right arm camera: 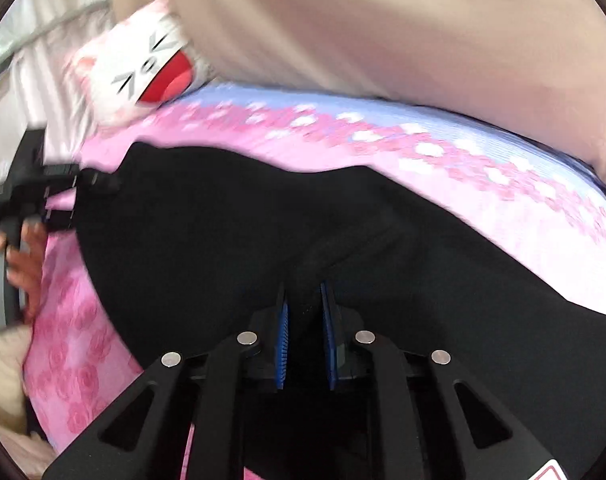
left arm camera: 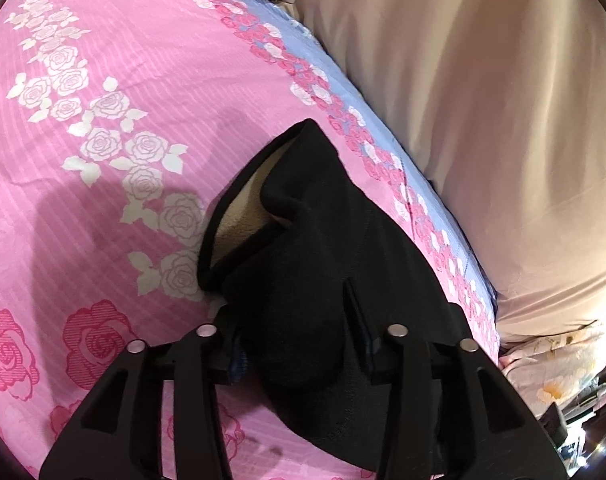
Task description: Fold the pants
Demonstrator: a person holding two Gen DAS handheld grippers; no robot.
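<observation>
Black pants [left arm camera: 303,232] with a cream fleece lining lie on a pink rose-print bed sheet [left arm camera: 115,92]. My left gripper [left arm camera: 299,344] is closed on a thick bunch of the pants near the open end where the lining shows. In the right wrist view the pants [right arm camera: 223,220] stretch across the sheet [right arm camera: 463,184]. My right gripper [right arm camera: 304,300] pinches a fold of the black cloth between its blue pads [right arm camera: 283,328]. The left gripper also shows in the right wrist view [right arm camera: 91,188], gripping the far left end, held by a hand.
A beige padded headboard or cushion [left arm camera: 483,120] runs along the bed's far side. A white and red cat plush pillow [right arm camera: 143,68] lies at the bed's end. The sheet has a blue band with roses [left arm camera: 303,60] along its edge.
</observation>
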